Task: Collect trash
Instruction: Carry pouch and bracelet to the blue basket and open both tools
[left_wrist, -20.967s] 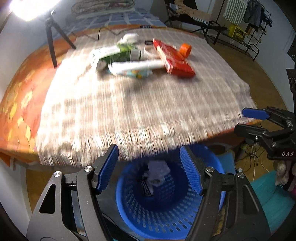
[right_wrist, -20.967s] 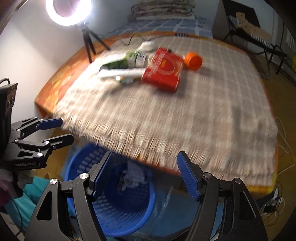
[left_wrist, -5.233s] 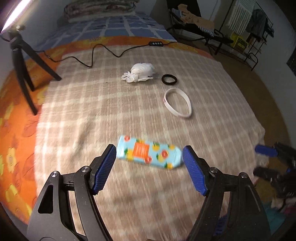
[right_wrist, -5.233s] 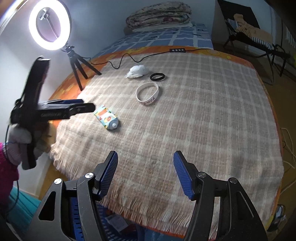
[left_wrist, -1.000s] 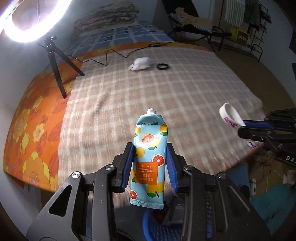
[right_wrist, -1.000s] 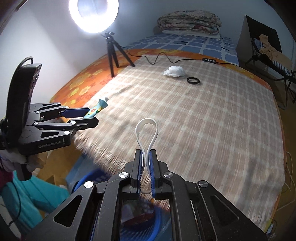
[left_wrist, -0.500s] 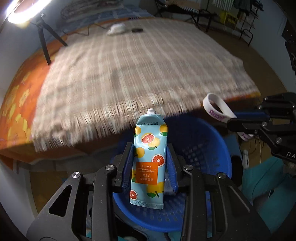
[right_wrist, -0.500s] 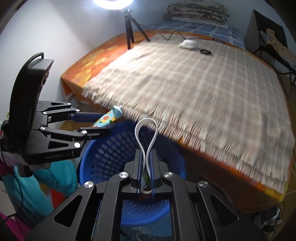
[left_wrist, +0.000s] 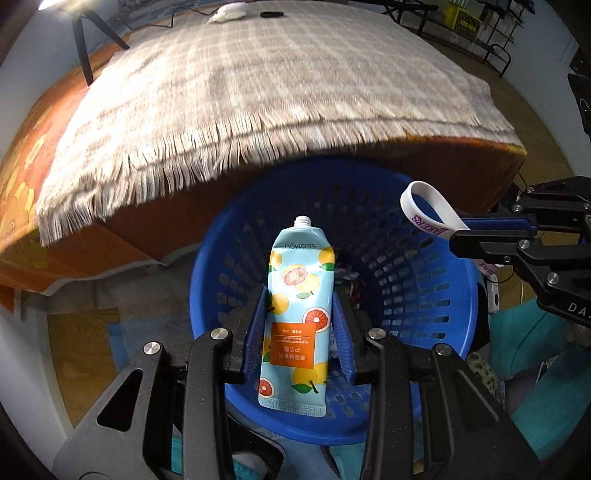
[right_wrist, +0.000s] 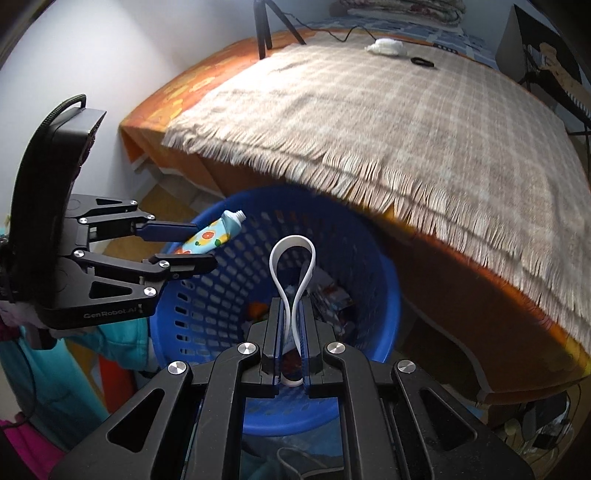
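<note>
My left gripper is shut on a light-blue fruit-print cream tube, held cap up over the blue mesh basket. The tube also shows in the right wrist view, over the basket's left rim. My right gripper is shut on a white silicone wristband, its loop sticking up above the basket. The wristband shows at the basket's right rim in the left wrist view. Earlier trash lies in the basket bottom.
The bed with a plaid fringed blanket overhangs the basket's far side. A white crumpled wad and a black ring lie far back on the blanket. A tripod leg stands at back left. Teal cloth lies right of the basket.
Both grippers have swung down from over the bed to above the blue basket, still holding the tube and the wristband. The basket now fills the middle of both views.
</note>
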